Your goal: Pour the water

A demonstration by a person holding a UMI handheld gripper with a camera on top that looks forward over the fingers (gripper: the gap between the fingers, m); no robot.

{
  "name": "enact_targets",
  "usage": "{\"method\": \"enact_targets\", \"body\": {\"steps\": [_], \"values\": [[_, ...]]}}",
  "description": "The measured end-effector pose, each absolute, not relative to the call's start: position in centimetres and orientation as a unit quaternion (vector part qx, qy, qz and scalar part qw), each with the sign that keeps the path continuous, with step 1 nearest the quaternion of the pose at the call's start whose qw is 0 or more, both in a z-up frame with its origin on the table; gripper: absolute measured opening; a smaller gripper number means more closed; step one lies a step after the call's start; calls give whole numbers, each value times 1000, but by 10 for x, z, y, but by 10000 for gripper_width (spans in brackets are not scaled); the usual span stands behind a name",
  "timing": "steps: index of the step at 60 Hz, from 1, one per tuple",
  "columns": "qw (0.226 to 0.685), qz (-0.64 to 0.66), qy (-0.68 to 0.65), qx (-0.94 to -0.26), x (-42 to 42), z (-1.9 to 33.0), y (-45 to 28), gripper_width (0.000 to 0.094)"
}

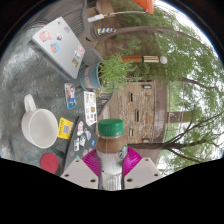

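Where the two fingers of the gripper [110,168] meet, a small clear bottle [111,150] with a green cap [111,127] and a dark label stands upright between the magenta pads [93,163], which press on its body from both sides (the grip is narrow, holding the bottle). Beyond and to one side lies a round glass surface [40,75], reflecting sky and foliage. Items on it: one white mug [40,126], handle pointing away from the gripper, near the bottle; one red round lid or disc [50,162], just beside the mug and close to the fingers; one small yellow packet [65,127] between mug and bottle; two printed cards or packets [80,98] further out; one laptop [58,45] with stickers on its closed lid, at the far side; one blue-grey round container [92,75] near the laptop. Past the surface: trees, greenery, and a wooden structure [138,105] (details unclear).
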State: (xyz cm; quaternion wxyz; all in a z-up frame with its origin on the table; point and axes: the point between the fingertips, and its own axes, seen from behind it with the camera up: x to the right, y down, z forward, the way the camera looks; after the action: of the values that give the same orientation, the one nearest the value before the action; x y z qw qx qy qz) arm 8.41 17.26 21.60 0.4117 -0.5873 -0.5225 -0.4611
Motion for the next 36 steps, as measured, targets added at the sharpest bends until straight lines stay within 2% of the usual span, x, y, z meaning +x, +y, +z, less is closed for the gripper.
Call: {"method": "enact_targets", "body": {"steps": [3, 4, 5, 9, 11, 12, 18, 22, 24, 25, 29, 30, 31, 36], "values": [[470, -396, -446, -650, 86, 213, 187, 251], [495, -370, -409, -672, 90, 213, 169, 253], [519, -349, -386, -678, 88, 223, 158, 253], [565, -231, -314, -727, 93, 220, 173, 254], [603, -189, -252, -733, 100, 214, 151, 253], [598, -174, -255, -740, 103, 222, 165, 254], [640, -80, -159, -747, 130, 188, 160, 253], [633, -41, -127, -762, 135, 172, 174, 253], [638, -17, -104, -762, 145, 138, 175, 254], [634, -7, -100, -766, 143, 147, 171, 253], [631, 42, -82, -770, 136, 126, 176, 254], [634, 54, -77, -767, 131, 109, 177, 254], [635, 58, -81, -766, 130, 121, 172, 254], [633, 70, -82, -767, 125, 109, 172, 253]]}}
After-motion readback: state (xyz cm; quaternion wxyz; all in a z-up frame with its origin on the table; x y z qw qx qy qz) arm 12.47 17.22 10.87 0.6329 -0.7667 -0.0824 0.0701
